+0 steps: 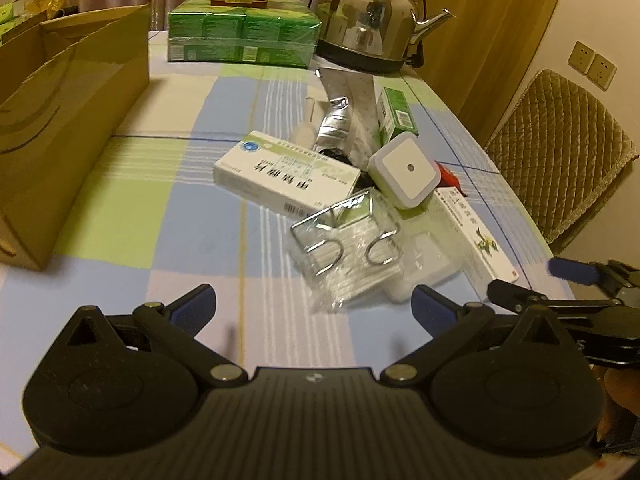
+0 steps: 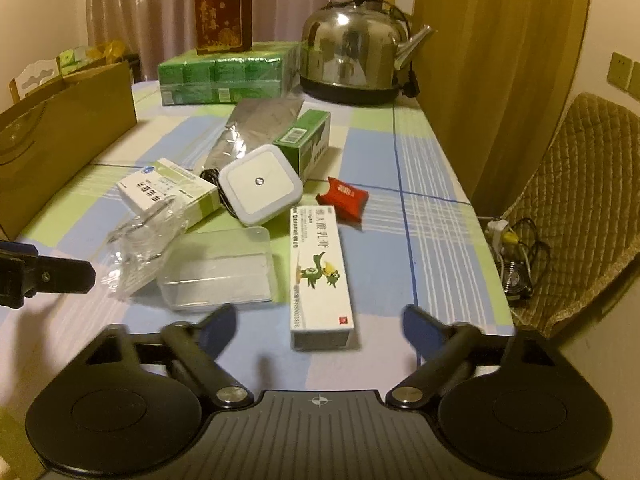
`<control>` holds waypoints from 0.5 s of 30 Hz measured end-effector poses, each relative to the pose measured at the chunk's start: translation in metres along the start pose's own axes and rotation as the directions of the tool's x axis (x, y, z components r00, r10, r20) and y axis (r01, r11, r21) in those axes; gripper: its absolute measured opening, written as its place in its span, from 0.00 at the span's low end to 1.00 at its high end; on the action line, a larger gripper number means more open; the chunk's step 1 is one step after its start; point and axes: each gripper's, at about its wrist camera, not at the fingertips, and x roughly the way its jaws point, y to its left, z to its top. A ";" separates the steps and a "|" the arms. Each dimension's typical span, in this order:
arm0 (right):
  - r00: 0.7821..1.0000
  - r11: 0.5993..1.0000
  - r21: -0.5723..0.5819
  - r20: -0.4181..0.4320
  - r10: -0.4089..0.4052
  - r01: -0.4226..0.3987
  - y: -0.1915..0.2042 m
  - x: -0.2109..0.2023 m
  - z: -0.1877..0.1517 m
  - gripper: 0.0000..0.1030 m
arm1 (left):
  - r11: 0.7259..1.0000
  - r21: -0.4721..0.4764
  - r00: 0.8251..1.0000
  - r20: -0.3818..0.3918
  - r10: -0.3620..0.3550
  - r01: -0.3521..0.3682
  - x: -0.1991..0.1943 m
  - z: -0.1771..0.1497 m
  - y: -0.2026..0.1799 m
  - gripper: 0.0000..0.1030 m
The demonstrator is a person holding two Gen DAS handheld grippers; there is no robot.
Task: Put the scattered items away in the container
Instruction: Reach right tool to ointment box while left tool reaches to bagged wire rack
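Two grippers out over the checked tablecloth (image 2: pixel 432 248), nothing taken yet. Scattered pile dead centre: long white ointment box (image 2: pixel 320 272) nearest the right gripper (image 2: pixel 316 326), clear plastic case (image 2: pixel 218 270) just left of it, crinkly clear bag (image 1: pixel 344 256) ahead of the left gripper (image 1: pixel 314 302). Further back, white medicine box (image 1: pixel 286 180), square night light (image 1: pixel 404 168), foil pouch (image 1: pixel 334 124), green carton (image 2: pixel 306 142), small red packet (image 2: pixel 344 198). Cardboard box (image 1: pixel 68 120), the likely container, far left and well apart.

Ointment box probably light, stiff cardboard, easily crushed; best pinched across its narrow width near the close end. Bag likely slippery and limp.

Right jaws well apart, empty, box end lying ahead between them. Left jaws wide too, touching nothing.
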 end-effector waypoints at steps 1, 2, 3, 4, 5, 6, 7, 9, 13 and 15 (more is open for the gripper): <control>1.000 1.000 0.000 -0.002 0.001 -0.001 -0.001 0.003 0.001 0.77 | 1.000 0.000 1.000 0.001 -0.001 0.001 0.002 0.002 -0.001 0.99; 1.000 1.000 -0.001 -0.004 0.004 -0.004 -0.003 0.006 0.002 0.74 | 1.000 -0.002 1.000 0.004 -0.003 0.003 0.005 0.003 -0.001 0.99; 1.000 1.000 -0.001 -0.008 0.004 -0.004 -0.004 0.009 0.002 0.70 | 1.000 -0.006 1.000 0.005 -0.006 0.006 0.007 0.005 -0.002 0.99; 1.000 1.000 -0.003 -0.014 0.004 -0.004 -0.005 0.011 0.002 0.66 | 1.000 -0.010 1.000 0.006 -0.009 0.009 0.009 0.007 -0.002 0.99; 1.000 1.000 -0.004 -0.019 0.004 -0.004 -0.006 0.014 0.003 0.65 | 1.000 -0.015 1.000 0.007 -0.013 0.013 0.011 0.009 -0.003 0.99; 1.000 1.000 -0.003 -0.021 0.006 -0.006 -0.007 0.016 0.003 0.64 | 1.000 -0.019 1.000 0.008 -0.016 0.016 0.013 0.010 -0.003 0.99; 1.000 1.000 -0.003 -0.023 0.006 -0.007 -0.008 0.018 0.003 0.63 | 1.000 -0.024 1.000 0.008 -0.020 0.020 0.015 0.012 -0.004 0.99; 1.000 1.000 -0.005 -0.027 0.009 -0.009 -0.009 0.022 0.004 0.61 | 0.999 -0.032 1.000 0.009 -0.026 0.026 0.019 0.014 -0.006 0.99; 0.999 1.000 -0.004 -0.041 0.016 -0.016 -0.011 0.029 0.004 0.51 | 0.998 -0.046 0.999 0.008 -0.032 0.032 0.029 0.019 -0.010 0.99; 0.999 1.000 -0.004 -0.045 0.019 -0.019 -0.011 0.032 0.004 0.50 | 0.997 -0.063 0.999 0.008 -0.033 0.034 0.034 0.022 -0.011 0.99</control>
